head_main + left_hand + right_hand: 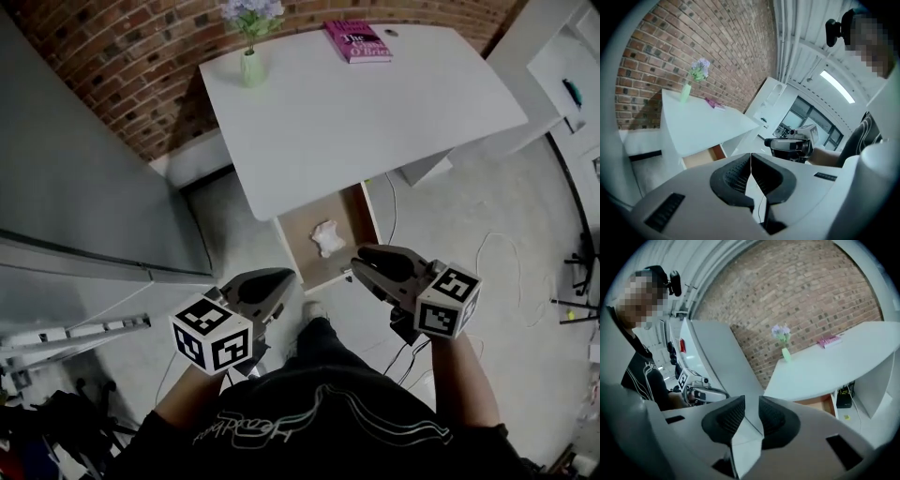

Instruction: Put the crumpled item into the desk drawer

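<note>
The crumpled white item [327,236] lies inside the open wooden drawer [302,246] under the white desk [356,122]. Both grippers hover in front of the drawer, over the floor. My left gripper [284,278] is below and left of the drawer's front; its jaws meet with nothing between them [750,157]. Close to the drawer's front right corner is my right gripper [360,265]. A narrow gap shows between its pads, and nothing is in that gap [751,402]. The drawer's interior also shows in the left gripper view [701,157] and the right gripper view [819,404].
A green vase of lilac flowers [251,64] and a pink book [357,41] stand at the desk's far edge by the brick wall. A grey panel [84,187] fills the left. Cables [497,253] trail on the floor at the right. The person's legs are below.
</note>
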Demonstrator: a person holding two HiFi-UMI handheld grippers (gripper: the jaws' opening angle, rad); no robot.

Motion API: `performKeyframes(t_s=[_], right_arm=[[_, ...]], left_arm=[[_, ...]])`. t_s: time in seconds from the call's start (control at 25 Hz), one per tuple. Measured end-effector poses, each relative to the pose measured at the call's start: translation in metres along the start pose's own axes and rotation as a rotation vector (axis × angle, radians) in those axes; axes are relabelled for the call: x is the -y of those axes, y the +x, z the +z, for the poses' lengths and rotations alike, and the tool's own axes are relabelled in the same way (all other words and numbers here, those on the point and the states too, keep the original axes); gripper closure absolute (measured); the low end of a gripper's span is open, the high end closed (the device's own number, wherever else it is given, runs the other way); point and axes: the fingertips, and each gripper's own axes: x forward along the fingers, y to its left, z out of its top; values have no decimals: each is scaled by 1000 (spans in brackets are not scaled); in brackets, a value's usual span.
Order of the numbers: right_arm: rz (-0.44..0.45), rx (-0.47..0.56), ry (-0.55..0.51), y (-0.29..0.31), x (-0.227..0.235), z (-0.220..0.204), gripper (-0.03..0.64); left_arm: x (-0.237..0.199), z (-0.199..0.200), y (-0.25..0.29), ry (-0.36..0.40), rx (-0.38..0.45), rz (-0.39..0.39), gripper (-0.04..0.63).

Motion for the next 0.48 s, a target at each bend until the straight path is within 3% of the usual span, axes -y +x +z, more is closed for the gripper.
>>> performKeyframes(t_s=[0.2,0.36,0.48], right_arm=[[31,158,-53,-36,-73,49,555],[-9,174,-174,-57,-113,60,566],[-13,224,-193,-70,-137,63,571]], left_arm=[[61,29,-36,66,60,-90,574],[102,49,-63,111,104,-155,572],[127,62,-79,151,144,-200,573]])
